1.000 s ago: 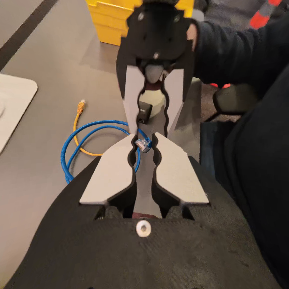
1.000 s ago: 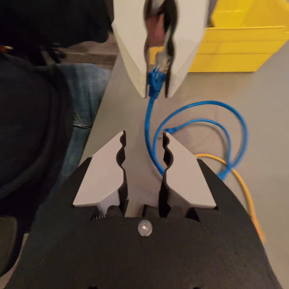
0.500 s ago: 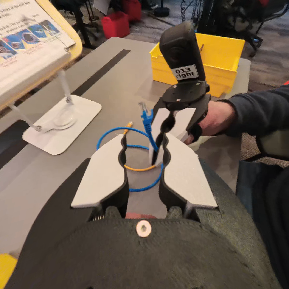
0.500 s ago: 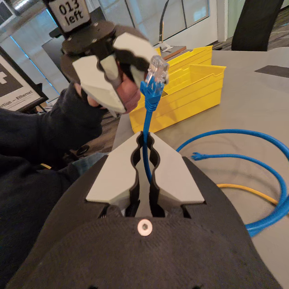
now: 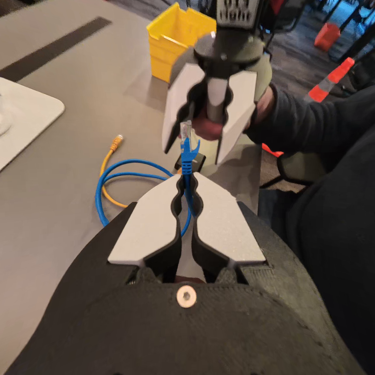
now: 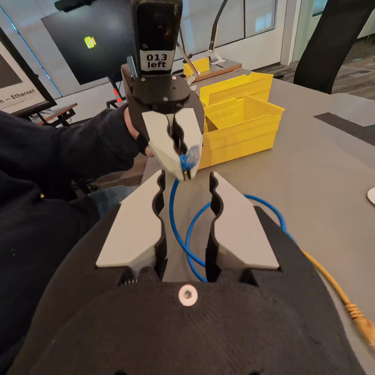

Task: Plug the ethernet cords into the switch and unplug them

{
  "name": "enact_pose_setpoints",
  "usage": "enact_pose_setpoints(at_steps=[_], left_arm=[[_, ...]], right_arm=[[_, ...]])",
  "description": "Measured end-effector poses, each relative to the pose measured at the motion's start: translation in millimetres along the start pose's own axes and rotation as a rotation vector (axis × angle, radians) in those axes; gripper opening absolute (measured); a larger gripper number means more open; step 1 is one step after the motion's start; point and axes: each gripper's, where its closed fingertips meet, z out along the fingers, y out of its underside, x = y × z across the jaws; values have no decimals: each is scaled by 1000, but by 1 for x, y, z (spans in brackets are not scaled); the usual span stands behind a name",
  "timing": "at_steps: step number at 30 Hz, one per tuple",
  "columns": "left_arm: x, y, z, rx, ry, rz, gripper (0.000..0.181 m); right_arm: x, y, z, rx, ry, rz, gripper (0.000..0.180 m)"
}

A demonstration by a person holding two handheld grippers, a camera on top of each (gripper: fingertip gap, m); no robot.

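My left gripper (image 5: 187,178) is clenched on the blue ethernet cord (image 5: 188,162), just below its ribbed blue boot, so the end stands upright out of the fingertips. The plug (image 5: 185,129) at the top is clear plastic, and a small blue latch tab curves out to one side of the boot. The rest of this cord falls down between my fingers and lies in loose loops on the grey table (image 5: 81,91). My right gripper (image 6: 186,176) is released, its two jaws standing well apart with only the cord loops on the table seen between them; it faces the plug from just beside. An orange ethernet cord (image 5: 110,158) lies flat under the blue loops. A small black switch (image 5: 195,162) sits on the table behind the plug, partly hidden. A yellow bin (image 5: 168,50) stands further back.
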Motion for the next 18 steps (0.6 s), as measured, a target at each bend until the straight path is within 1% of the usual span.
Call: enact_pose_setpoints(at_steps=[1, 2, 3, 4, 6, 7, 9, 11, 12, 13, 15, 17, 18], left_arm=[[4, 3, 3, -34, 27, 7, 5], [7, 5, 5, -68, 43, 18, 5], [8, 7, 7, -93, 50, 27, 5], [10, 10, 8, -118, 66, 34, 5], [6, 12, 7, -134, 39, 60, 5], [3, 11, 7, -118, 9, 78, 5], [-5, 4, 6, -76, -100, 172, 6], [-9, -11, 2, -1, -228, 278, 20], [-7, -21, 0, 66, -282, 335, 24], [-8, -27, -3, 85, -366, 399, 27], [-12, -25, -2, 14, -557, 598, 38], [-18, -26, -1, -48, -731, 755, 32], [-20, -27, 0, -70, -788, 810, 30]], right_arm=[[0, -2, 2, -17, -13, -3, 40], [-2, -3, 4, -28, -42, 4, 34], [-7, -3, 6, -33, -90, 17, 19], [-12, -1, 8, -46, -138, 30, 14], [-9, 5, 9, -83, -144, 42, 13], [-6, 4, 8, -73, -134, 60, 13], [1, 0, 7, -13, -120, 138, 12], [12, -6, 3, 68, -103, 236, 13], [16, -9, 0, 115, -105, 295, 13], [20, -11, -3, 158, -113, 351, 13], [24, -14, -8, 236, -136, 450, 12], [23, -13, -7, 274, -152, 519, 13], [22, -11, -4, 274, -159, 540, 13]])
